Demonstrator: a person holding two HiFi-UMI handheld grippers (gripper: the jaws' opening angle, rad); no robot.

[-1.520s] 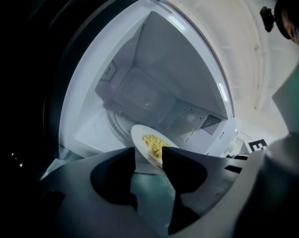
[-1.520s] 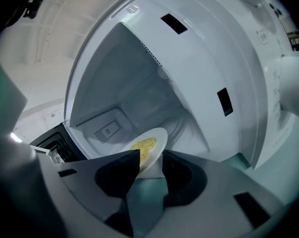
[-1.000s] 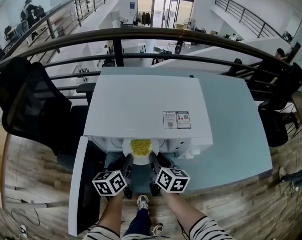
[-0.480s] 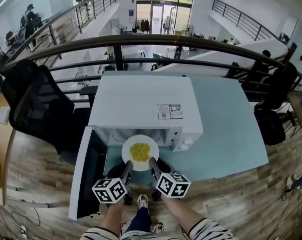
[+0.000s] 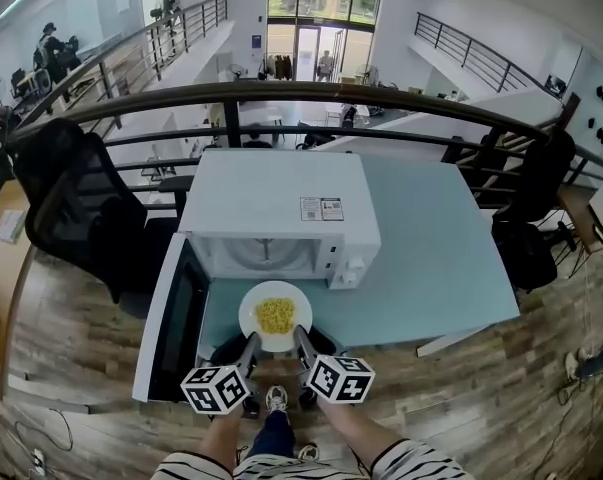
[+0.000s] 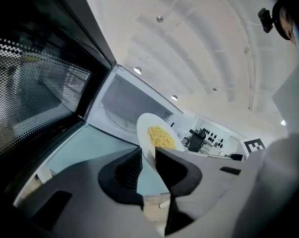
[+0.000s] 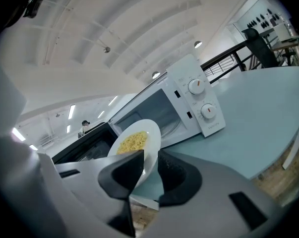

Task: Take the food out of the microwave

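Observation:
A white plate (image 5: 249, 313) of yellow food (image 5: 275, 315) hangs over the table just in front of the open white microwave (image 5: 281, 208). My left gripper (image 5: 251, 342) is shut on the plate's near left rim, and its jaws have just been closing a little further on that rim. My right gripper (image 5: 300, 335) is shut on the near right rim. In the left gripper view the plate (image 6: 144, 128) stands between the jaws of the left gripper (image 6: 148, 155). In the right gripper view the plate (image 7: 151, 133) sits between the jaws of the right gripper (image 7: 150, 158). The microwave's chamber shows only its glass turntable.
The microwave door (image 5: 171, 318) is swung open to the left of the plate. The pale blue table (image 5: 441, 258) stretches to the right of the microwave. A black office chair (image 5: 71, 198) stands at the left, and a dark railing (image 5: 281, 93) runs behind the table.
Both grippers have drawn back toward me with the plate between them. The plate has gone from the microwave's mouth to over the table in front of it.

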